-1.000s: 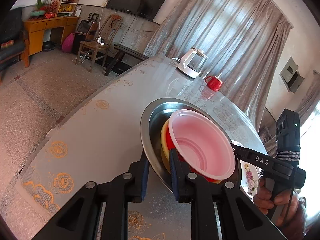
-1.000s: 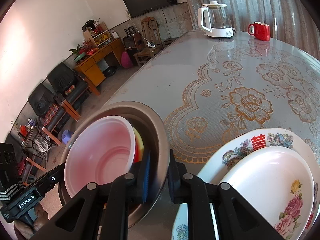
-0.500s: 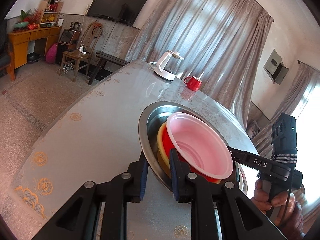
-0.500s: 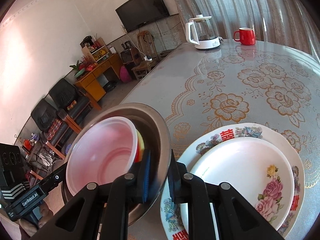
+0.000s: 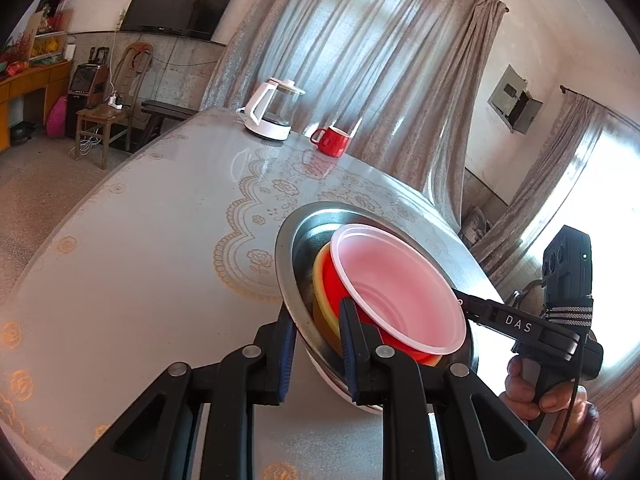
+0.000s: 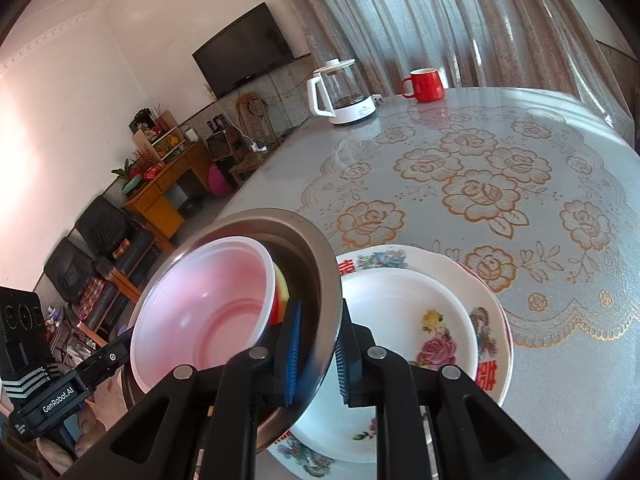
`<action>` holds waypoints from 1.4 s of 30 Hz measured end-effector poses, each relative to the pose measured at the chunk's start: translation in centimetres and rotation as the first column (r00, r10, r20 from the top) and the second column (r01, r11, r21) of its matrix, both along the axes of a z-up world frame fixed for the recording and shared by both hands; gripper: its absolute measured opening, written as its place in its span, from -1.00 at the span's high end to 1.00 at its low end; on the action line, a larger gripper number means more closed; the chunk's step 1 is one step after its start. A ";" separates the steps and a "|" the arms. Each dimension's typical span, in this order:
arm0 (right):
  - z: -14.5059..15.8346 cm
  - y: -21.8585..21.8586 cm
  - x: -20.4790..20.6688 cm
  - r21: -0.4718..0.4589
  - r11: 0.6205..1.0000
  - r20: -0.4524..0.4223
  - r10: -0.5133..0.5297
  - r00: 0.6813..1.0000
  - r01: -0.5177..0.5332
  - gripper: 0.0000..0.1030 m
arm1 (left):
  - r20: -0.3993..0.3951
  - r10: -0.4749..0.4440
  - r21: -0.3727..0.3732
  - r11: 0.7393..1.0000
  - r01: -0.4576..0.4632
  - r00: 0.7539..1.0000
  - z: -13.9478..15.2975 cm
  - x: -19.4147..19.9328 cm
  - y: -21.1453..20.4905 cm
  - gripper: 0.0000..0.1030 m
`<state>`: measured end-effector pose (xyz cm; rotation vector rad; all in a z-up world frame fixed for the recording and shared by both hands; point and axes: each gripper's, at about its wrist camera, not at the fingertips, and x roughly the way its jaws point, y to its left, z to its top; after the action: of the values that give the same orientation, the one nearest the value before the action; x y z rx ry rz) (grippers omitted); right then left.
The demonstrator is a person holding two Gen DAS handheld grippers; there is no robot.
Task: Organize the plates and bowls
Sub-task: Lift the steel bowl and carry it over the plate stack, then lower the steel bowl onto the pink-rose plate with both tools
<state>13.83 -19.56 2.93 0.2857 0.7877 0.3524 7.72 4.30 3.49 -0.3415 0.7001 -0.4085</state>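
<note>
A steel bowl [image 5: 289, 248] [image 6: 322, 248] hangs tilted above the table, carried by both grippers. Nested inside are a yellow bowl [image 5: 319, 280], a red bowl [image 5: 334, 280] and a translucent pink bowl [image 5: 396, 292] [image 6: 208, 300]. My left gripper [image 5: 316, 320] [image 6: 116, 354] is shut on the near rim. My right gripper [image 6: 318, 320] [image 5: 464, 304] is shut on the opposite rim. Partly under the steel bowl lies a large floral plate [image 6: 494, 312] holding a white flowered dish [image 6: 400, 304].
A white kettle [image 5: 272, 116] [image 6: 344, 92] and a red mug [image 5: 332, 140] [image 6: 424, 84] stand at the far end of the lace-patterned table [image 6: 480, 184]. A hand [image 5: 532, 392] grips the right tool. Chairs and a wooden cabinet stand beyond the table's left edge.
Both grippers carried the bowl stack across the table and a little upward. The steel bowl now overlaps the floral plates, which were off to its right before.
</note>
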 end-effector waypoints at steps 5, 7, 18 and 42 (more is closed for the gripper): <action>-0.2 -2.7 -0.3 0.000 0.998 -0.005 -0.068 0.998 0.068 0.70 | -0.021 -0.051 0.002 0.999 0.051 0.998 -0.2 1.0 -2.6 0.61; -0.4 -3.6 -0.5 0.002 0.996 -0.010 -0.090 0.996 0.091 0.70 | -0.029 -0.064 0.008 0.998 0.065 0.998 -0.4 1.3 -3.5 0.61; -2.5 -6.3 -0.4 0.011 0.988 -0.062 -0.152 0.986 0.153 0.70 | -0.084 -0.097 0.037 0.994 0.100 0.992 -2.2 2.1 -5.4 0.59; -4.0 -6.7 -0.8 -0.012 0.986 -0.086 -0.164 0.983 0.164 0.69 | -0.128 -0.117 0.050 0.991 0.125 0.985 -3.8 2.3 -6.2 0.57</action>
<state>13.06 -26.31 -1.04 0.3614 0.8439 0.1837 10.00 -1.95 -0.28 -0.2717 0.8566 -0.4840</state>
